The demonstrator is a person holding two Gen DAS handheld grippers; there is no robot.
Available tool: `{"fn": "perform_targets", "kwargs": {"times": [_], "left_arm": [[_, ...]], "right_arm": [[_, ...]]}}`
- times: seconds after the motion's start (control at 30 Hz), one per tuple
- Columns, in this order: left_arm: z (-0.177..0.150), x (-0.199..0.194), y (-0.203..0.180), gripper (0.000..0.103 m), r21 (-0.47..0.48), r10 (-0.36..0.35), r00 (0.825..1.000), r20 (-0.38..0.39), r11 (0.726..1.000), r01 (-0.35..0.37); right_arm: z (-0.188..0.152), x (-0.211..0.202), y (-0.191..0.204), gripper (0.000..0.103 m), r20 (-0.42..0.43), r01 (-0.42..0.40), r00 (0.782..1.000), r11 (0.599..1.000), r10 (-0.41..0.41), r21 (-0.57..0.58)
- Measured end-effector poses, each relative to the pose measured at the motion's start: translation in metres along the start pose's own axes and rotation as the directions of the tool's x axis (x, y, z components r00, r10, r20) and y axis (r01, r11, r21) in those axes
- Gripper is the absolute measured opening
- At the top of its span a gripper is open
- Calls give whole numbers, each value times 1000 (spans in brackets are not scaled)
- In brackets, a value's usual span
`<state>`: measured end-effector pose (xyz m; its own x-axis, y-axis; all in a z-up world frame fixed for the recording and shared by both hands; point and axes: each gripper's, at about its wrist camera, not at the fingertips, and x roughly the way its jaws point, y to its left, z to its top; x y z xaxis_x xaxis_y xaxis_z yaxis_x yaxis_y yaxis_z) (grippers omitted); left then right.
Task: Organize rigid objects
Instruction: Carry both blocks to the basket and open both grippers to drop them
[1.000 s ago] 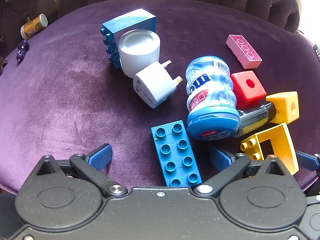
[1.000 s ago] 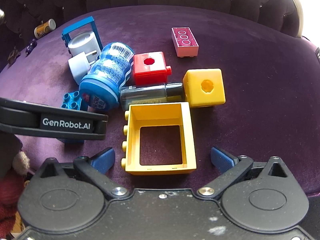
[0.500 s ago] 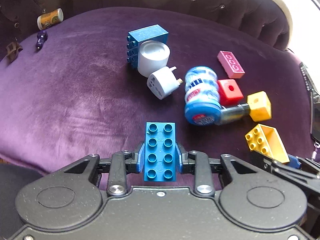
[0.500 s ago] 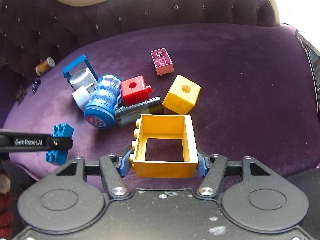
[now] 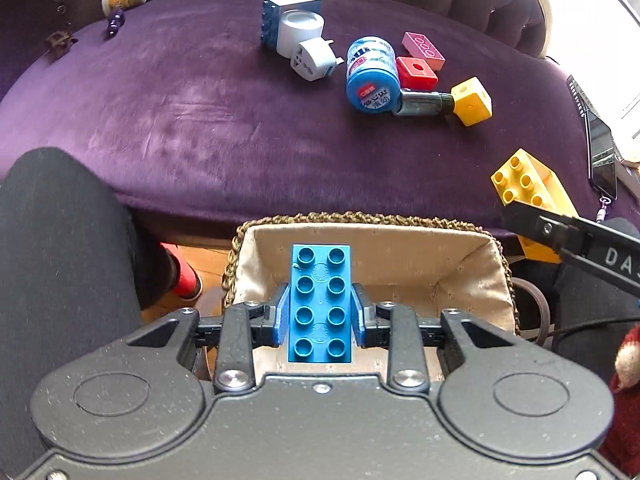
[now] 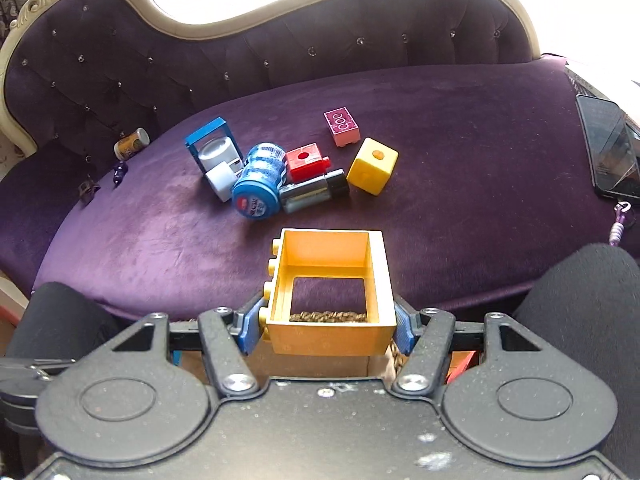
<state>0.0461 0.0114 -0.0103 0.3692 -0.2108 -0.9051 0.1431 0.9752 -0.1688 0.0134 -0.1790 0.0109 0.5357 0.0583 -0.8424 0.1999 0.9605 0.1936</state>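
A purple velvet sofa (image 6: 440, 128) fills the scene, its tufted, studded back (image 6: 280, 56) edged by a carved cream frame (image 6: 192, 26). Bright daylight glares behind it; wooden floor (image 5: 200, 256) shows below.

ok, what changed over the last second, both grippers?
Left gripper closed on the blue brick, lifted it off the sofa seat and now holds it over the lined basket. Right gripper closed on the yellow window block and pulled it back toward the seat's front edge. The remaining cluster, including the blue canister, stayed put.
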Motion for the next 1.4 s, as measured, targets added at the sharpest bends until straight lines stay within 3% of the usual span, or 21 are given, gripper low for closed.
{"fn": "perform_targets", "kwargs": {"times": [0.2, 0.33, 0.53, 0.9, 1.27, 1.4], "left_arm": [[-18, -11, 1, 30, -33, 0, 1000, 11, 999, 1], [-26, -13, 2, 30, -44, -9, 1000, 16, 999, 10], [-24, -1, 9, 30, -87, 22, 1000, -19, 996, -23], [-25, 5, 2, 30, -56, 60, 997, -41, 997, -62], [-23, 6, 4, 30, -57, 48, 998, -47, 997, -51], [-24, 4, 2, 40, -43, 45, 998, -37, 998, -46]], "right_arm": [[-23, -26, 6, 62, 7, -15, 1000, 1000, 15, 9], [-37, -30, 9, 62, -46, -64, 997, 997, 66, 42], [-35, -11, 22, 62, -87, -18, 996, 1000, 18, 1], [-33, -8, 18, 62, -109, -48, 993, 999, 48, -5], [-33, -3, 21, 62, -133, -49, 990, 999, 46, -23], [-33, -3, 21, 63, -133, -65, 989, 998, 62, -23]]}}
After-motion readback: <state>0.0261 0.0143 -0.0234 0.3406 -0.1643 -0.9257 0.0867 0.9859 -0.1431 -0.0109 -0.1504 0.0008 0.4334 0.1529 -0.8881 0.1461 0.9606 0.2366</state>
